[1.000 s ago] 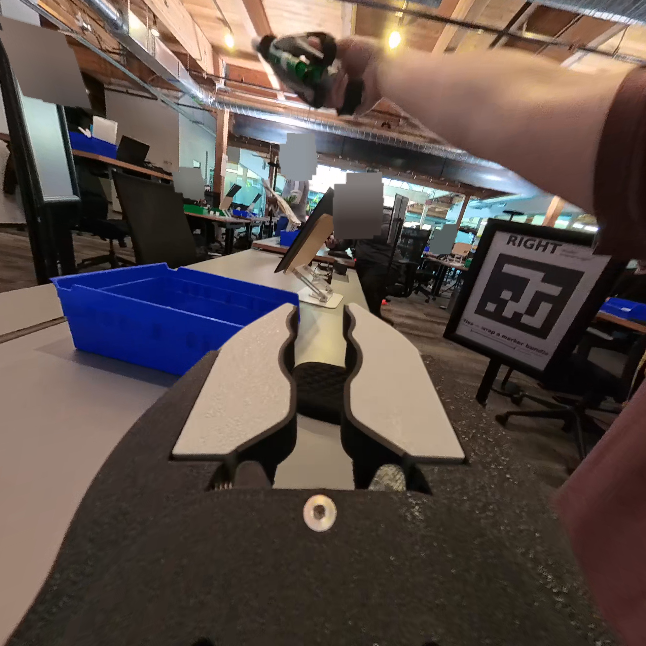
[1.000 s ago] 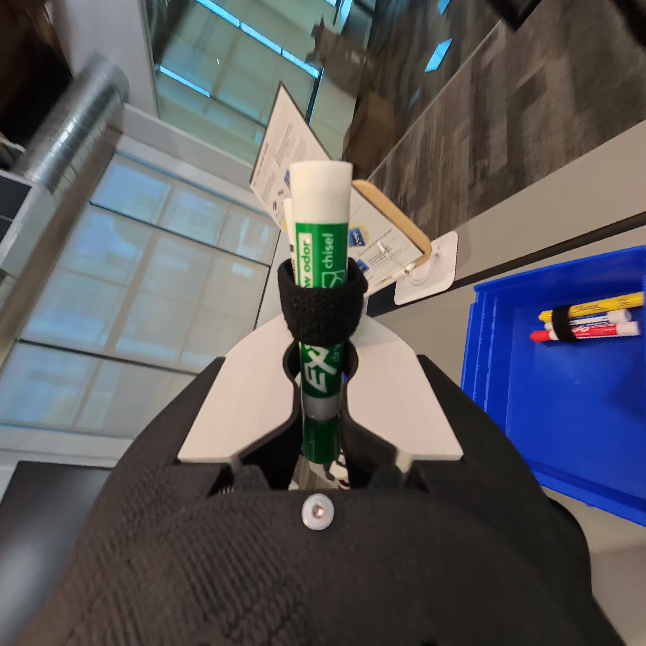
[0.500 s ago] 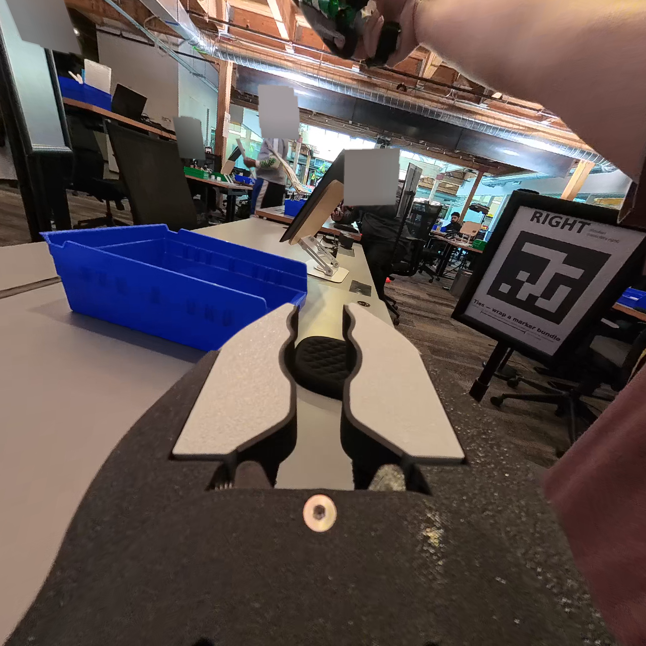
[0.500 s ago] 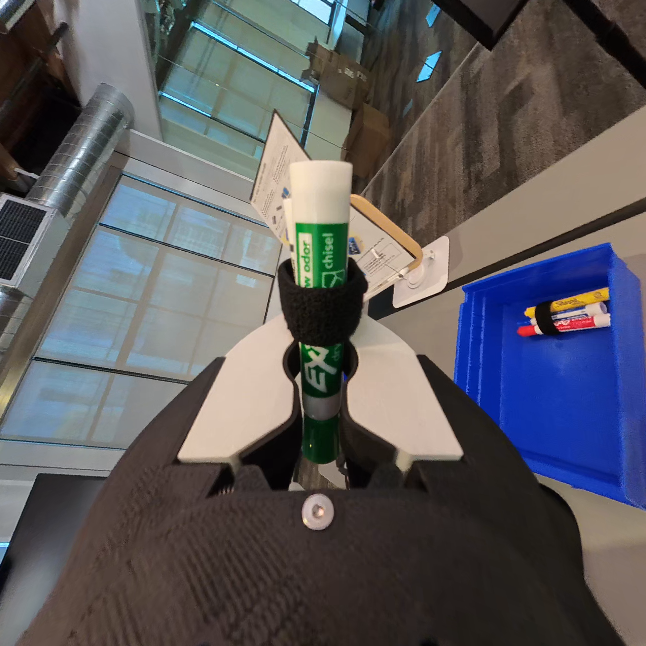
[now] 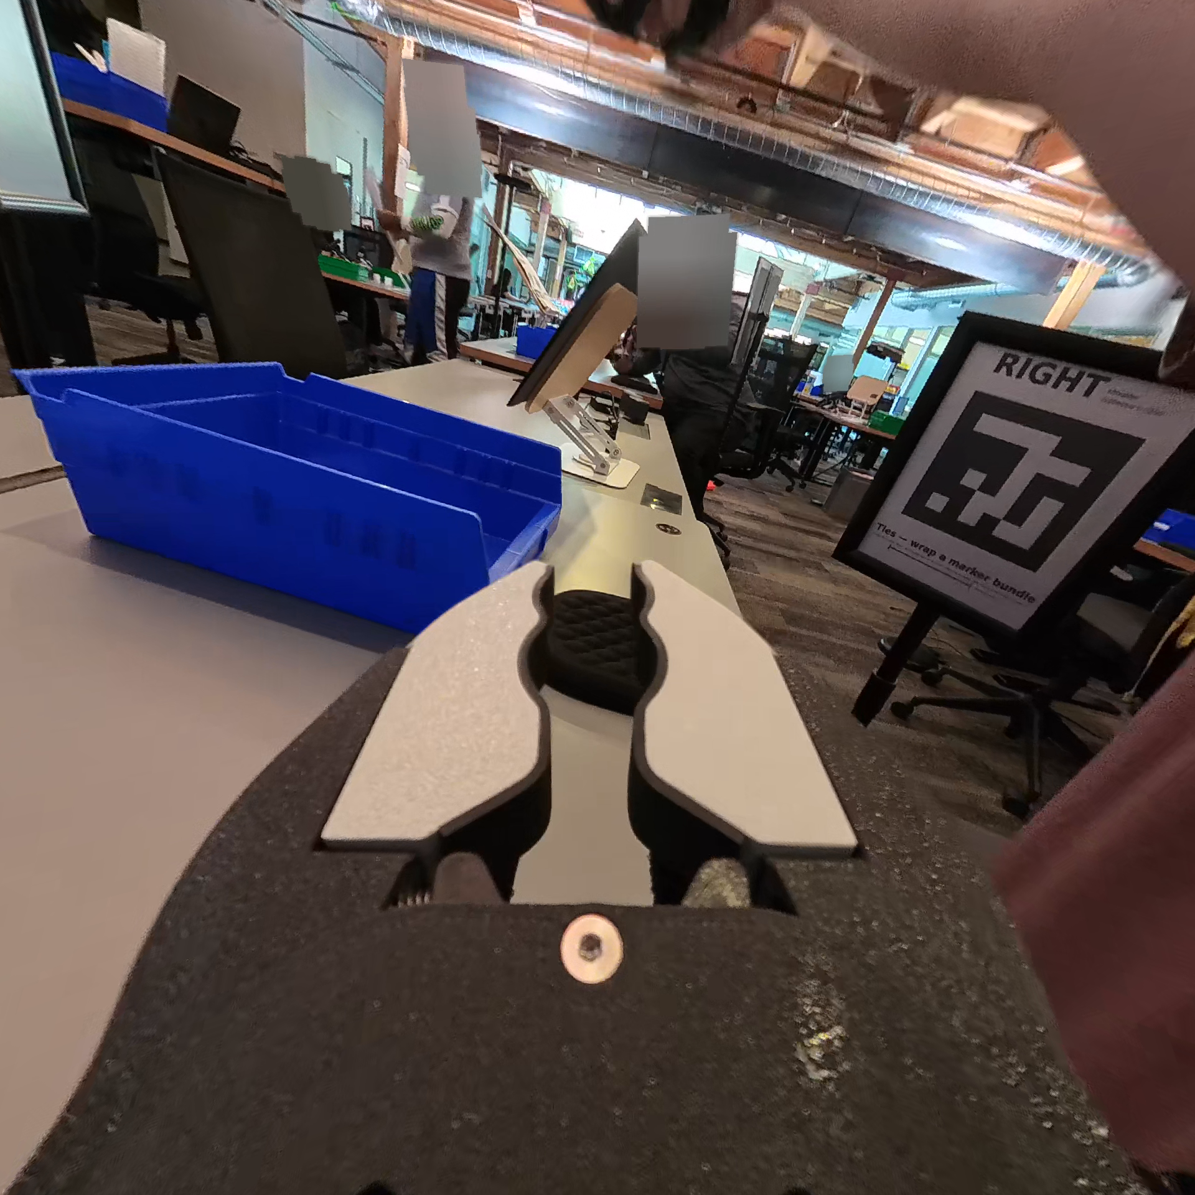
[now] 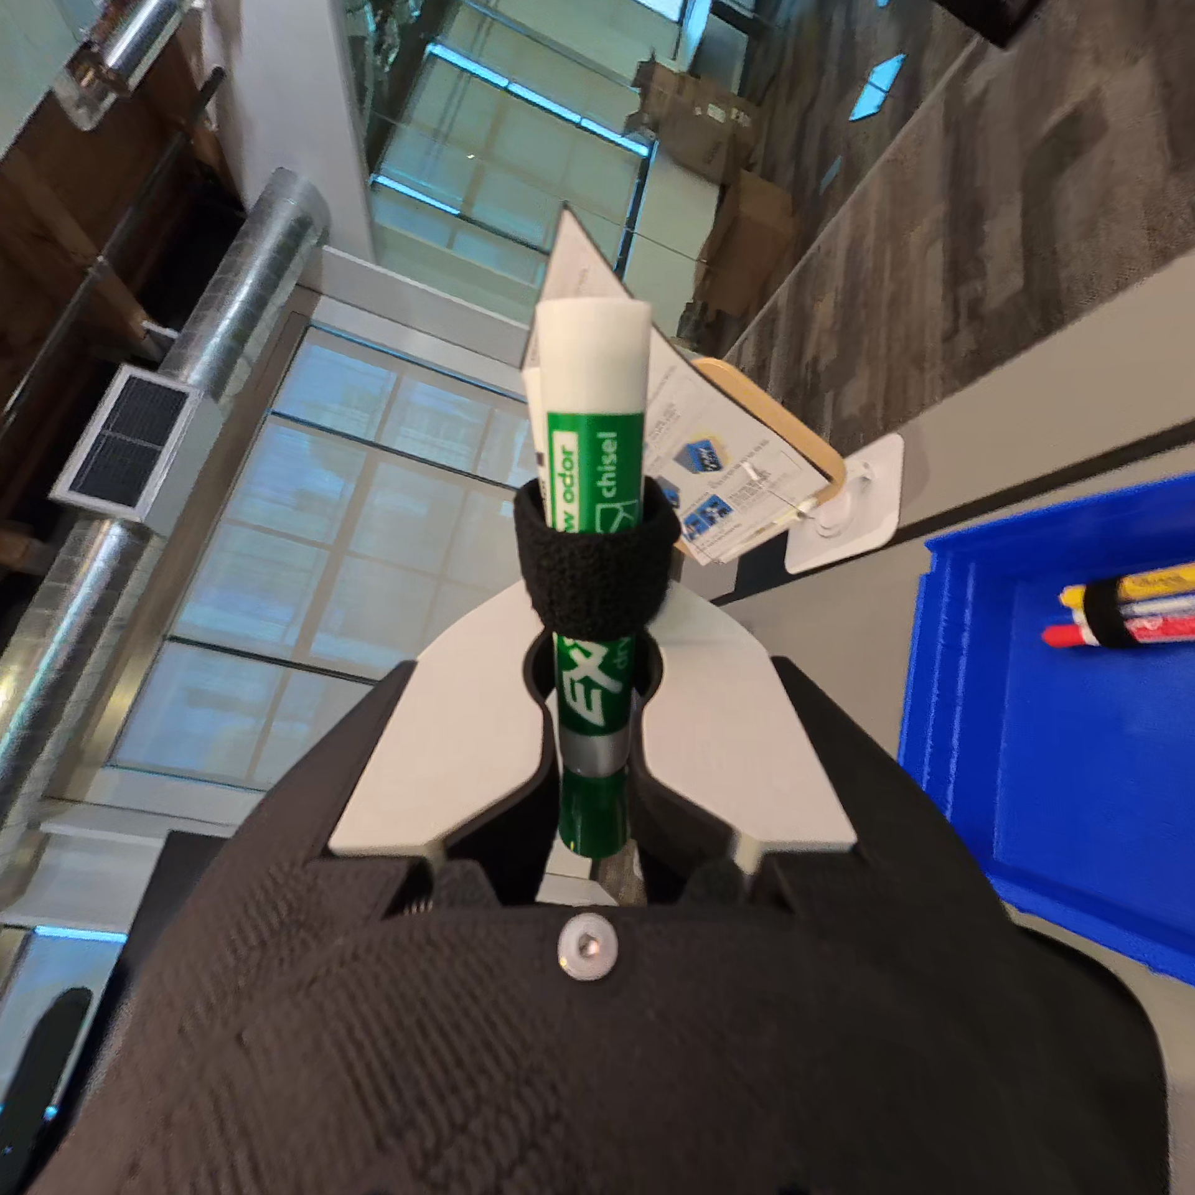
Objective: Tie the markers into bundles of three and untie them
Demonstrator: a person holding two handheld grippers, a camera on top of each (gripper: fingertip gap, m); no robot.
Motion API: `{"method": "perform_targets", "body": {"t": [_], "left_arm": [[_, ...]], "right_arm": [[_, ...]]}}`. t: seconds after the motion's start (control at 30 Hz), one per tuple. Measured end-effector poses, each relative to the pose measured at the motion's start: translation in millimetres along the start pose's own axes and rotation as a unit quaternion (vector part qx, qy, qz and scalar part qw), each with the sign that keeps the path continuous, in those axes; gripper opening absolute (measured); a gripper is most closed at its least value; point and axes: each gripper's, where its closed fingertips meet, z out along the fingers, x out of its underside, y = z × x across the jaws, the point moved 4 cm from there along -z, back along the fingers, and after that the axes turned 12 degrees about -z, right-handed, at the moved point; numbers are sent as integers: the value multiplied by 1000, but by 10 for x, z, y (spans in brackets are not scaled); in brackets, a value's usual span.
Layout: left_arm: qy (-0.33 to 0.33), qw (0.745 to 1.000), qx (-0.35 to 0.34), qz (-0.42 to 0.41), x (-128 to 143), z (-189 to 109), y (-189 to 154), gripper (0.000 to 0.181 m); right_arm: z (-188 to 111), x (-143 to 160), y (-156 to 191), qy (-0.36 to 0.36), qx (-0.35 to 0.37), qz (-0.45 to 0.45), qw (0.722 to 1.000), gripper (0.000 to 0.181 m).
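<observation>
My right gripper [image 6: 595, 621] is shut on a bundle of markers [image 6: 592, 491]. A green marker with a white end faces me, a black strap [image 6: 595, 569] is wrapped round the bundle, and the other markers are mostly hidden behind it. The bundle is held up in the air, left of the blue bin [image 6: 1034, 743]. A second strapped bundle [image 6: 1138, 614] of yellow, blue and red markers lies in that bin. My left gripper [image 5: 592, 582] is low over the grey table [image 5: 129, 711], its jaws a little apart and empty. A black quilted piece [image 5: 595, 646] lies on the table just past the fingertips.
The blue bin [image 5: 271, 478] stands ahead-left of the left gripper. A tilted board on a white stand [image 5: 582, 362] is behind it. A framed sign on a stand [image 5: 1022, 491] is off the table edge to the right. A person's arm [image 5: 1034, 97] crosses the top of the left wrist view. The gap from one gripper's tips to the other's is roughly 50 cm.
The right gripper with its bundle has risen out of the top of the left wrist view. The left gripper has moved closer to the bin. Both grips are unchanged.
</observation>
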Motion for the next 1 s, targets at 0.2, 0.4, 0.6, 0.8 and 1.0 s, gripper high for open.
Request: {"method": "perform_targets", "body": {"t": [0.2,0.4,0.6,0.8,1.0], "left_arm": [[32,999,-5,9,98,58,14,22],[35,999,-8,16,121,60,22,22],[35,999,-3,2,119,60,29,22],[44,999,-6,6,147,71,34,22],[50,999,-6,4,167,78,41,22]], "right_arm": [[42,-197,572,14,6,-42,999,18],[47,-167,514,13,10,-29,999,18],[31,-143,431,13,22,-22,999,18],[28,-119,379,18,9,-9,1000,19],[31,-67,300,45,30,-7,999,18]]}}
